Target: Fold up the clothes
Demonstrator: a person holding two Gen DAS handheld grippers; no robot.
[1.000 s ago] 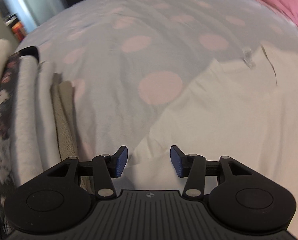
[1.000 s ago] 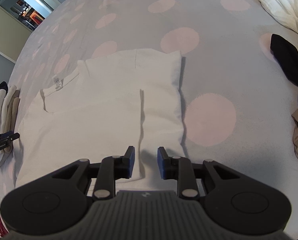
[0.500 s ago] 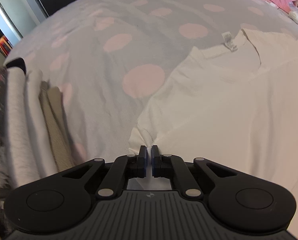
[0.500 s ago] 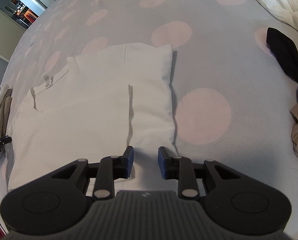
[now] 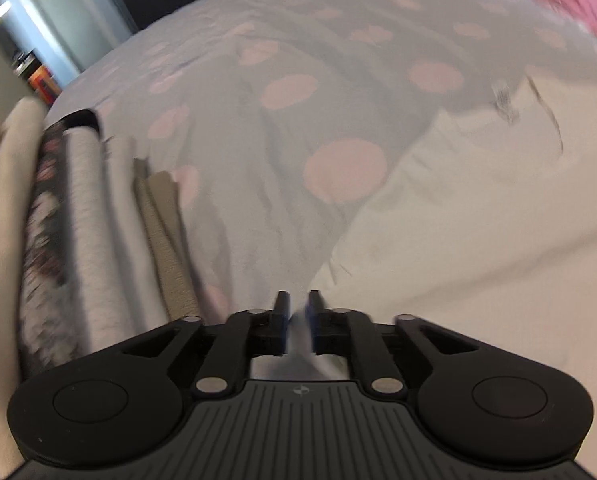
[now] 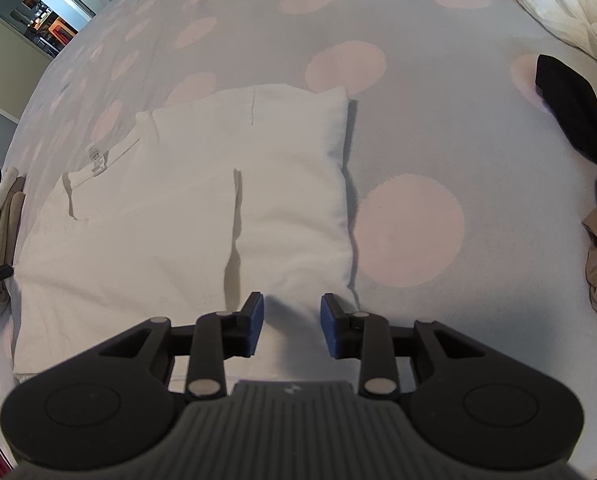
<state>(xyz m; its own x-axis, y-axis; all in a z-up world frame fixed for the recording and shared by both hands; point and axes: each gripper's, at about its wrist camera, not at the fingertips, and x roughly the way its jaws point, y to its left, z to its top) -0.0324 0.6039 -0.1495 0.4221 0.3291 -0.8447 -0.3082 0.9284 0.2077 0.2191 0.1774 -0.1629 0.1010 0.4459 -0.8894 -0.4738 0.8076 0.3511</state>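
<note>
Pinching white garment (image 5: 478,220) corner, left gripper (image 5: 297,312); right gripper (image 6: 292,320) agape

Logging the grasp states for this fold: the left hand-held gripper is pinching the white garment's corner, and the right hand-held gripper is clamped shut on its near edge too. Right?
Not quite. The right hand-held gripper is open, its jaws apart over the near edge of the white garment, as the right wrist view shows. The left hand-held gripper does pinch the garment's corner, seen in the left wrist view.
</note>
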